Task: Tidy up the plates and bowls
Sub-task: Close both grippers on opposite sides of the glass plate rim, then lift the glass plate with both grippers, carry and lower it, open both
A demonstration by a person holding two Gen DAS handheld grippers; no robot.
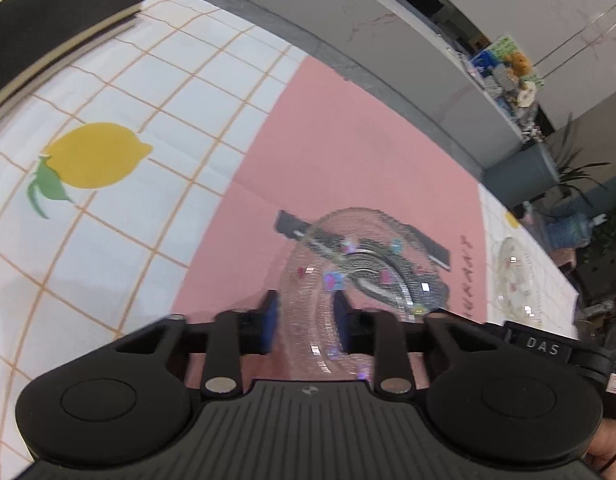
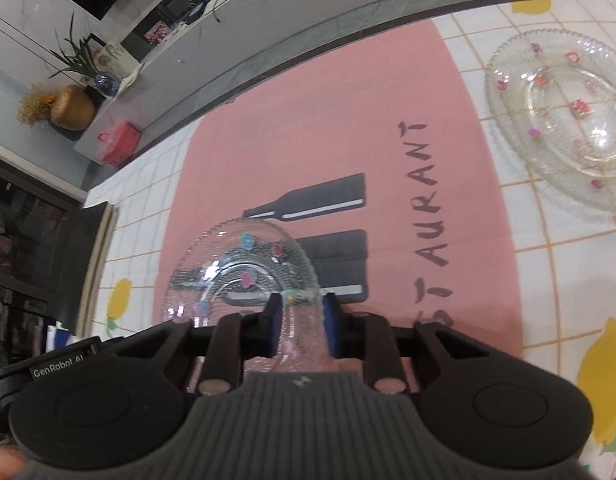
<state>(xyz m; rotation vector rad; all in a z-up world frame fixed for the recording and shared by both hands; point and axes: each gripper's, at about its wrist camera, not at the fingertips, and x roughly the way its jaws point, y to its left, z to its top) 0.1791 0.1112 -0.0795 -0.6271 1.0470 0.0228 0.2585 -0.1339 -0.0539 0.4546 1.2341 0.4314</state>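
Note:
A clear glass plate (image 1: 371,256) with small coloured flower dots and a beaded rim is held over the pink placemat (image 1: 347,140). My left gripper (image 1: 306,308) is shut on its near rim, which runs between the blue pads. In the right wrist view the same plate (image 2: 244,256) sits ahead and to the left, and my right gripper (image 2: 300,312) is shut on its rim too. Both grippers grip the plate side by side. A stack of similar glass plates (image 2: 567,120) rests on the tablecloth to the right, also visible as the stack (image 1: 515,280) in the left wrist view.
The table wears a white checked cloth with lemon prints (image 1: 96,156). A black notebook (image 1: 48,28) lies at the far left. The placemat (image 2: 327,120) bears dark bottle shapes and lettering. A grey ledge (image 1: 387,40) runs along the table's far edge.

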